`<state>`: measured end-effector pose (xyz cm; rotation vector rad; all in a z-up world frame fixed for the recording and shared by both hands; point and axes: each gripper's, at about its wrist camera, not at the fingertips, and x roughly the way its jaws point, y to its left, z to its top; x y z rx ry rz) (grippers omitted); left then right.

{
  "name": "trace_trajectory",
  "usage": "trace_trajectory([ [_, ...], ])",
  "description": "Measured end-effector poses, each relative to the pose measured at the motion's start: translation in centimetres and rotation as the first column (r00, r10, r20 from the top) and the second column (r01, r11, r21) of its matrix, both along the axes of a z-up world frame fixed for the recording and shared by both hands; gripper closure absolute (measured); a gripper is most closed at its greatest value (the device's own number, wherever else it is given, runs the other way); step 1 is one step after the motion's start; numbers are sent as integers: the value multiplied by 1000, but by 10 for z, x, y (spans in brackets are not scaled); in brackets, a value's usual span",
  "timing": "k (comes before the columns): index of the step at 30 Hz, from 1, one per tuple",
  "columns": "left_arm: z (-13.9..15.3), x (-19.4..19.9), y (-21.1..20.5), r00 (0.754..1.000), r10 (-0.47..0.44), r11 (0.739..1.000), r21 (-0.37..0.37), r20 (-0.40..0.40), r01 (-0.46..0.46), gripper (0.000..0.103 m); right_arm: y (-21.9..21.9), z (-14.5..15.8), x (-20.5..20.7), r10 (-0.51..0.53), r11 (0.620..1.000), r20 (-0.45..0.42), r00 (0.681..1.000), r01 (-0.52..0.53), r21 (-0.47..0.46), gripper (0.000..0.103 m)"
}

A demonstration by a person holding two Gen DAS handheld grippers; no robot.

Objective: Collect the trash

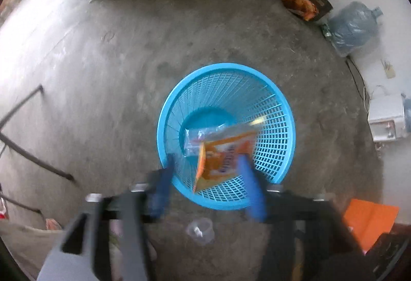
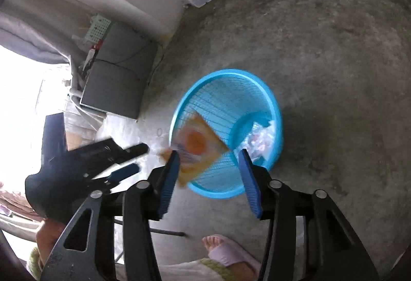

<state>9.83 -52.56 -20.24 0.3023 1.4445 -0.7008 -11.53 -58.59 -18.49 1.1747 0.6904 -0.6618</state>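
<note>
Above the blue basket (image 1: 226, 75) on bare floor (image 1: 128, 62), an orange packet (image 1: 223, 160) hangs between the left gripper's (image 1: 205, 165) parted fingers; the right gripper (image 2: 208, 160) gapes empty.

A sky-blue plastic mesh basket (image 1: 272, 111), latticed with fine square holes, is standing on a mottled grey concrete floor (image 1: 154, 49). Inside the basket an orange-and-white printed foil packet (image 1: 223, 160) is showing purple lettering, beside a clear crinkled wrapper (image 1: 195, 139). Royal-blue ribbed pads (image 2: 248, 178) are glinting just before the basket.

a home: bare concrete floor (image 1: 179, 24), slippered foot (image 2: 226, 252).
</note>
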Motion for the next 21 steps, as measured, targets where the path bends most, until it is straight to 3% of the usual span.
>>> trace_trajectory([
  [6,43,-14,0,994,-49,995,-79,102,58,40,18,-22,-44,-6,1000,-76,997,8,24,48],
  [10,90,-24,11,990,-36,986,-154,137,58,34,33,-42,-82,-17,998,-142,990,26,62,48],
  [13,121,-41,18,982,-70,981,-166,176,99,30,48,-60,-117,-34,993,-208,978,57,104,48],
  [18,158,-69,43,979,-134,958,-232,152,167,24,86,-104,-179,-7,979,-368,930,80,185,42],
  [21,171,-86,64,974,-186,947,-242,128,213,23,113,-142,-221,8,945,-440,898,137,298,42],
])
